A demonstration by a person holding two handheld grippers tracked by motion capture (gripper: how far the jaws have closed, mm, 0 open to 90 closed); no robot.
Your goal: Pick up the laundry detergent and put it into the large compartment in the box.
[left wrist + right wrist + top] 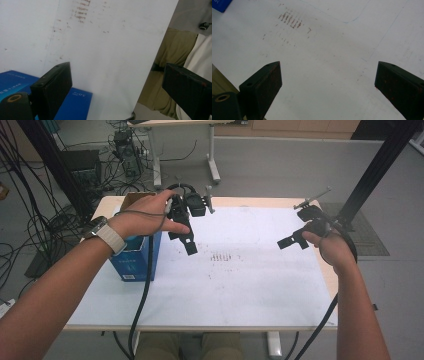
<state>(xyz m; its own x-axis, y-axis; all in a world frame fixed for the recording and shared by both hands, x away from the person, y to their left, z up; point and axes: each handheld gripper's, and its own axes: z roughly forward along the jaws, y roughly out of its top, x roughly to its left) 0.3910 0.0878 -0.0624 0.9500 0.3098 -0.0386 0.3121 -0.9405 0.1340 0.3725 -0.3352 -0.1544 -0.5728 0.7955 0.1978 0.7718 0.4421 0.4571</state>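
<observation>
**Both grippers up over the table, blue box sitting at the left edge**

So here's the scene. The left gripper (pixel 186 237) is held up above the table, right next to the blue box (pixel 134 262), over the box's right side. Its jaws are spread wide with nothing between them. In the left gripper view the gap between the two black jaws has just white table cover and a bit of the person's khaki trousers (pixel 172 47) past the table edge. That same view catches the box's blue top (pixel 75 105) low down behind the left jaw, so the gripper sits just off the box, not touching it as far as I can tell.

The box stands upright near the table's (pixel 250 285) left edge, toward the far corner. It's open at the top, brown cardboard flap (pixel 135 197) showing at the back. Its long side runs roughly front to back, away from the person, and the printed blue face looks toward the near edge. The left hand (pixel 147 215) and wrist hang over it, so a good part of the top is hidden.

The right gripper (pixel 292 240) hovers near the right edge of the table, well apart from the box, jaws pointing left and inward. Also wide open and holding nothing; its own view has just the white cover and a patch of reddish-brown smudges (pixel 290 20) between and beyond the jaws. Those same marks (pixel 222 257) sit mid-table, between the two grippers.
</observation>
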